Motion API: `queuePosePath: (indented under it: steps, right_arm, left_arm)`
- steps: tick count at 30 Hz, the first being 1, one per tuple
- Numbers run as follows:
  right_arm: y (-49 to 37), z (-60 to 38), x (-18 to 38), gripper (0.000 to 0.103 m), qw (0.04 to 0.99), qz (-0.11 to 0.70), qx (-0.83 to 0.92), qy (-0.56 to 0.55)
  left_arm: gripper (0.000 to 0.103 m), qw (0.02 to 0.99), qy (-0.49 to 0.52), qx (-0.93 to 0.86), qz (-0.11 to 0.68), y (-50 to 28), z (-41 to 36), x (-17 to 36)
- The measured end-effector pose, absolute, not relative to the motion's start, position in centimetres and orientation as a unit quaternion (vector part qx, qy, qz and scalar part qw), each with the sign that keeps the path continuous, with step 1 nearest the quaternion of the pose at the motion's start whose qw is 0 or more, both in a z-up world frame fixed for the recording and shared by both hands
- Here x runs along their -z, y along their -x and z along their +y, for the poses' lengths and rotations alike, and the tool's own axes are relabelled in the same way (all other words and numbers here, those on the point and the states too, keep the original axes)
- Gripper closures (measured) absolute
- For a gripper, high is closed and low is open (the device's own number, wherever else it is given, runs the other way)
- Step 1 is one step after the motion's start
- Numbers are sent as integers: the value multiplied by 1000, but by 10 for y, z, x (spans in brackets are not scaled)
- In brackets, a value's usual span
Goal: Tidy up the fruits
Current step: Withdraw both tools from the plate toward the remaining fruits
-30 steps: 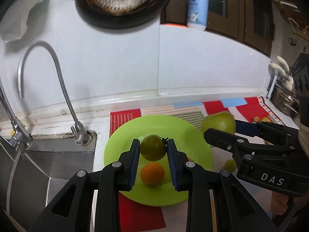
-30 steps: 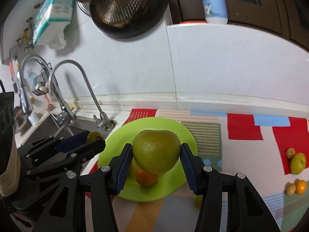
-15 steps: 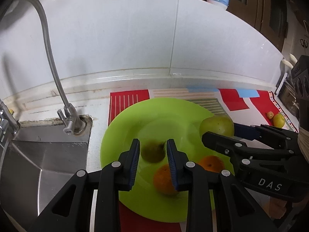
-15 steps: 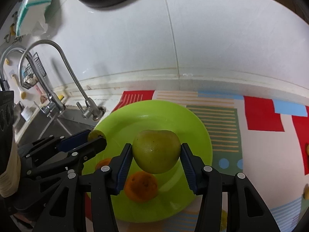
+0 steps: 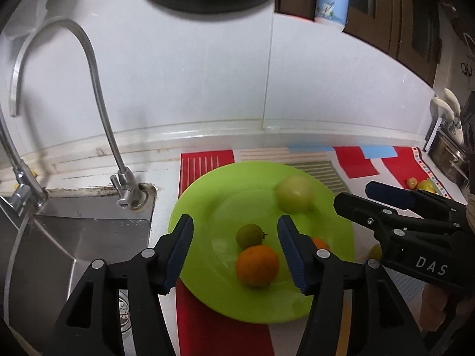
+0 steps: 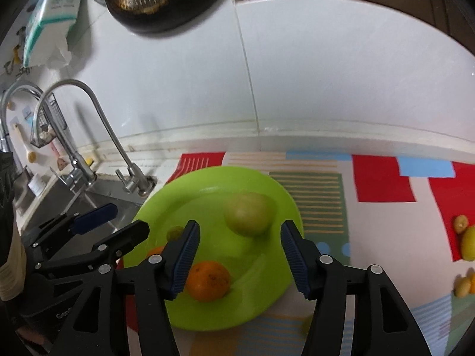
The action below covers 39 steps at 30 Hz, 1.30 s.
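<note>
The left gripper (image 5: 236, 255) and right gripper (image 6: 239, 256) are both opening, nothing between their pads. Four fruits lie on the green plate (image 5: 207, 293) near the sink (image 5: 83, 237). Several small fruits (image 6: 466, 243) remain toward the counter's right edge.

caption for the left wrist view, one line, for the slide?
Left gripper opening above a green plate beside the sink, small green fruit and orange lying free between its fingers.
</note>
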State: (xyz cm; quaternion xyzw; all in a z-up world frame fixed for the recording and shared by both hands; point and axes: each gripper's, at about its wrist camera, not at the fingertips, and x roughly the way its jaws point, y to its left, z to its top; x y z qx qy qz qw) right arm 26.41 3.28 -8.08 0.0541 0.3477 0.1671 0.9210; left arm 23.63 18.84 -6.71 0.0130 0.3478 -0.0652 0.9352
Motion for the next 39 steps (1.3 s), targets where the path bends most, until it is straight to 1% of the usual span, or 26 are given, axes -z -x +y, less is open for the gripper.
queuePosePath:
  steps: [4, 7, 10, 14, 21, 25, 33, 39]
  right_arm:
    - [-246, 26, 68, 39, 929, 329, -160, -50]
    - [-231, 19, 58, 33, 935, 316, -154, -51]
    - [-217, 12, 48, 32, 941, 301, -146, -49]
    - [-198, 3, 39, 28, 946, 289, -137, -50]
    - [-163, -15, 32, 28, 955, 273, -114, -31]
    - [-143, -28, 30, 26, 958, 269, -101, -26]
    - [-113, -56, 26, 25, 963, 259, -76, -20]
    - [-102, -76, 27, 25, 963, 260, -61, -25]
  left_arm:
    - [40, 939, -10, 64, 338, -219, 184, 54]
    - [37, 942, -8, 60, 329, -206, 181, 44]
    - [34, 945, -4, 56, 321, -194, 178, 35]
    - [28, 950, -5, 52, 308, -175, 172, 22]
    - [20, 955, -19, 58, 290, -149, 154, 13]
    - [18, 957, -26, 64, 281, -135, 142, 9]
    - [12, 960, -33, 79, 267, -116, 115, 3]
    - [12, 960, -47, 90, 261, -109, 94, 3]
